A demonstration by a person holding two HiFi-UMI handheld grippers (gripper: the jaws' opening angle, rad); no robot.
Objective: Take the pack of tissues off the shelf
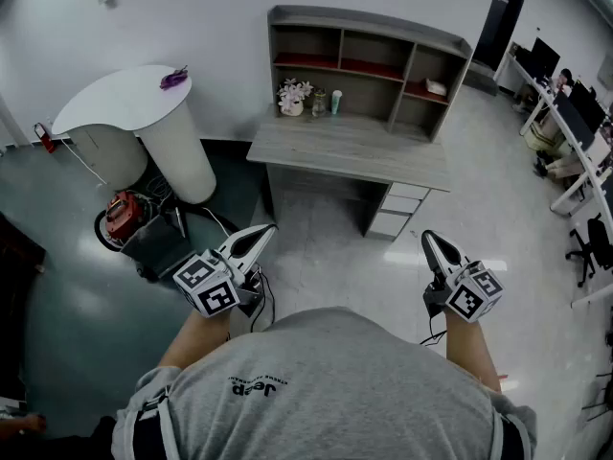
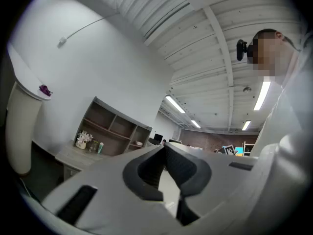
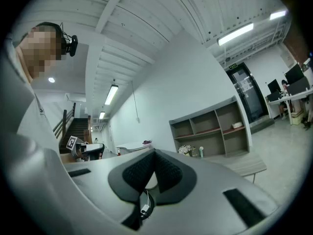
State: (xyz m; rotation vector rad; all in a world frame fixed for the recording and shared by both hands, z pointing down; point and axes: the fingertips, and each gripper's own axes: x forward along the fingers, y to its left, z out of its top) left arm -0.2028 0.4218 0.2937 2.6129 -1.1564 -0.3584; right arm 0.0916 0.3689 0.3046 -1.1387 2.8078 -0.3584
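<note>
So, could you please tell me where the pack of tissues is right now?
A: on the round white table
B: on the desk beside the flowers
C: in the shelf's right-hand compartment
C: the pack of tissues shows as a pale block in the right compartment of the shelf.

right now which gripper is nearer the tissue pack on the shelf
Right. The right gripper sits nearly straight in front of the tissue pack, short of the desk; the left gripper is farther off, to its left.
</note>
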